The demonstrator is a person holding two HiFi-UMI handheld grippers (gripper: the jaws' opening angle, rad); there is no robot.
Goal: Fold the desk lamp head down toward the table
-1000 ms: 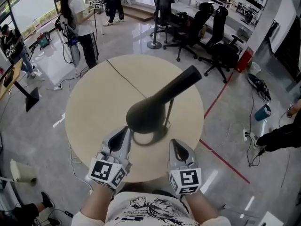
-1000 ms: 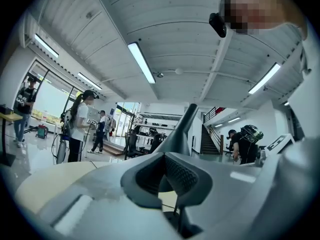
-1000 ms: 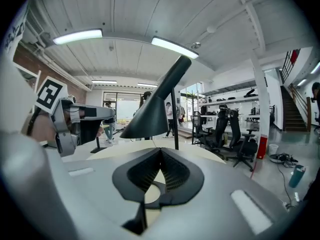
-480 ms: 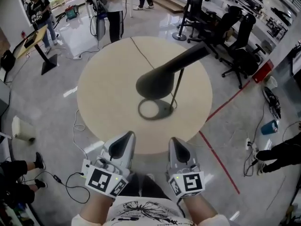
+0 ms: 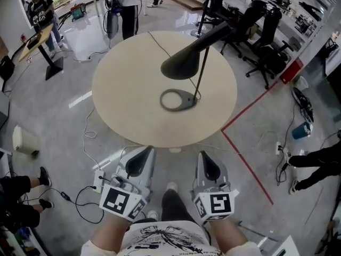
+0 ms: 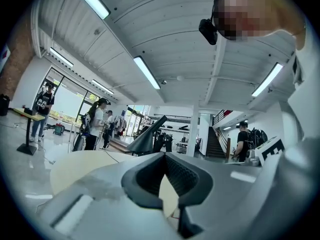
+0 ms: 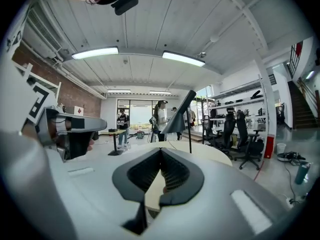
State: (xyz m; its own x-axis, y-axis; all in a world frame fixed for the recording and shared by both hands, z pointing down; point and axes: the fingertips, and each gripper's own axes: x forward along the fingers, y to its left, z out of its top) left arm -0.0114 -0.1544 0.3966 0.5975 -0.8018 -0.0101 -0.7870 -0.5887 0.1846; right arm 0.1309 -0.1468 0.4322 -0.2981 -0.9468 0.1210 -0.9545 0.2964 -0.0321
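- A black desk lamp (image 5: pixel 185 62) stands on a round wooden surface (image 5: pixel 125 89), its head raised.
- The left claw (image 5: pixel 139 161) and right claw (image 5: pixel 205 165), both closed and empty, are held off the surface's near edge.

Round pale desk (image 5: pixel 125 89) sits upper centre in the head view, on a glossy grey floor (image 5: pixel 58 132). A black desk lamp (image 5: pixel 184 63) stands on it right of centre, with its ring base (image 5: pixel 177 99) flat on the top and a thin stem rising from it. A thin dark cable (image 5: pixel 155 40) crosses the top from the far edge. Red tape line (image 5: pixel 250 102) lies on the floor at right.
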